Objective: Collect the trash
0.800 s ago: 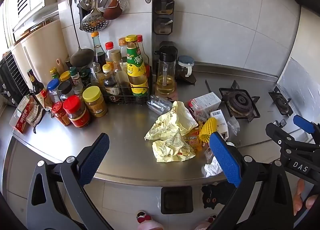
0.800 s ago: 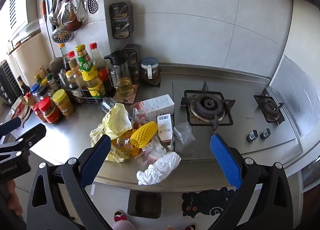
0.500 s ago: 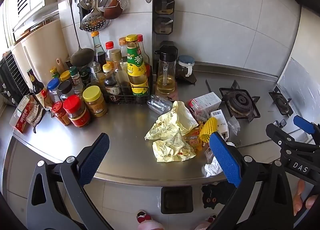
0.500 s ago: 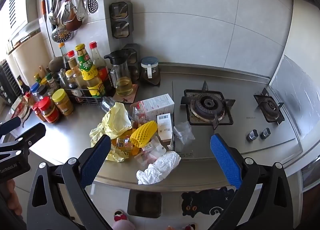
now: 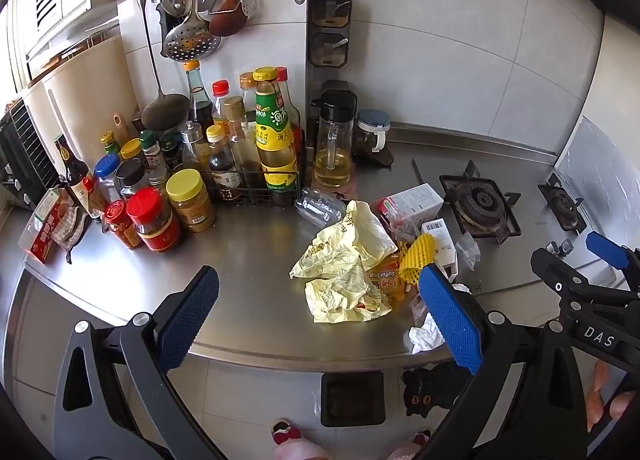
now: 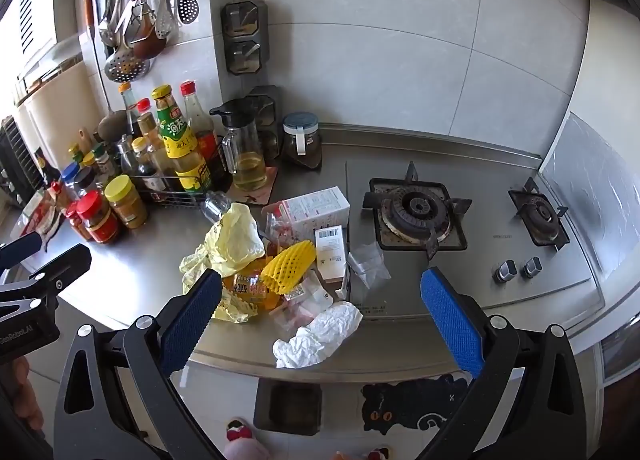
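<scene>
Hovering over the front edge of the steel counter [image 5: 256,244], you hold your left gripper [image 5: 318,314] spread wide with nothing between its blue pads, tilted down toward the worktop. Your right gripper [image 6: 318,316] is just as wide and just as empty. The trash sits in one heap mid-counter, at about twelve o'clock from your right gripper and one o'clock from your left. In that heap, crumpled yellow wrappers [image 5: 344,264] lie at its nine o'clock side, touching an orange soap packet [image 6: 250,286] and a yellow foam fruit net [image 6: 288,266]. A crumpled white tissue [image 6: 320,334] lies at the heap's six o'clock, nearest the counter edge. A white and red carton [image 6: 314,208] stands at the heap's twelve o'clock, with a small white barcode box [image 6: 331,254] just in front of it and a clear plastic bag [image 6: 368,264] at three o'clock. An empty clear bottle [image 5: 320,210] lies on its side at eleven o'clock, beside the wire rack of sauce bottles [image 5: 256,164]. The gas burner [image 6: 416,212] is at two o'clock from the heap. A black bin [image 6: 288,406] stands on the floor below the counter edge.
</scene>
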Tool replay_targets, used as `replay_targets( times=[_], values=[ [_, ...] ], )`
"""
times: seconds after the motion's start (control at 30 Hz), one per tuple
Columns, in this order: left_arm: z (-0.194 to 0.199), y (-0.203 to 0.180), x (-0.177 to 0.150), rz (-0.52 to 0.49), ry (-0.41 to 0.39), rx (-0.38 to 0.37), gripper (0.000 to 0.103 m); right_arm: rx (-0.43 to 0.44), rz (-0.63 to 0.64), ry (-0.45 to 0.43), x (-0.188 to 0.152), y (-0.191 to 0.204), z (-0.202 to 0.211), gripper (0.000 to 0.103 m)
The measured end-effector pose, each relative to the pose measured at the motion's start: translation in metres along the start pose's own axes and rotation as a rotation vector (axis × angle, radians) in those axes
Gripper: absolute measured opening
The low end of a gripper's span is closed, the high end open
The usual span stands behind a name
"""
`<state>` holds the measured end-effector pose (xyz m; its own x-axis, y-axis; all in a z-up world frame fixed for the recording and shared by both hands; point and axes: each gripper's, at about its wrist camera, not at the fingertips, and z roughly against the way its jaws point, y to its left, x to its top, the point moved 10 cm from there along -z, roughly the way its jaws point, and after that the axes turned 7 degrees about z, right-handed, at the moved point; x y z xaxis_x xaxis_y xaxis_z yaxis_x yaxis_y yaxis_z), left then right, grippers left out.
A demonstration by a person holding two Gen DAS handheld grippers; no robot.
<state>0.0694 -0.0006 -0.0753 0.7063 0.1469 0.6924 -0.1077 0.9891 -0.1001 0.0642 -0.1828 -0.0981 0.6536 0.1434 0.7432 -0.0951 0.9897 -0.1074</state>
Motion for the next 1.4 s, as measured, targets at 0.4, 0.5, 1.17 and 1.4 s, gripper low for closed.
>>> replay_targets(
  times=[0.4, 0.5, 1.17, 1.4],
  values=[
    [0.001, 0.004, 0.001, 0.002, 0.004, -0.002, 0.095, 0.001, 0.000, 0.004, 0.000, -0.002, -0.001, 0.100],
    [0.000, 0.004, -0.001, 0.000, 0.005, -0.002, 0.095, 0.002, 0.001, 0.006, 0.000, -0.002, -0.001, 0.100],
    [0.001, 0.010, -0.003, 0.008, 0.006, -0.001, 0.095, -0.002, 0.003, 0.010, -0.001, -0.003, -0.002, 0.100],
    [0.000, 0.007, -0.003, 0.006, 0.007, 0.001, 0.095, -0.002, 0.002, 0.011, -0.002, -0.003, -0.003, 0.100]
  ],
)
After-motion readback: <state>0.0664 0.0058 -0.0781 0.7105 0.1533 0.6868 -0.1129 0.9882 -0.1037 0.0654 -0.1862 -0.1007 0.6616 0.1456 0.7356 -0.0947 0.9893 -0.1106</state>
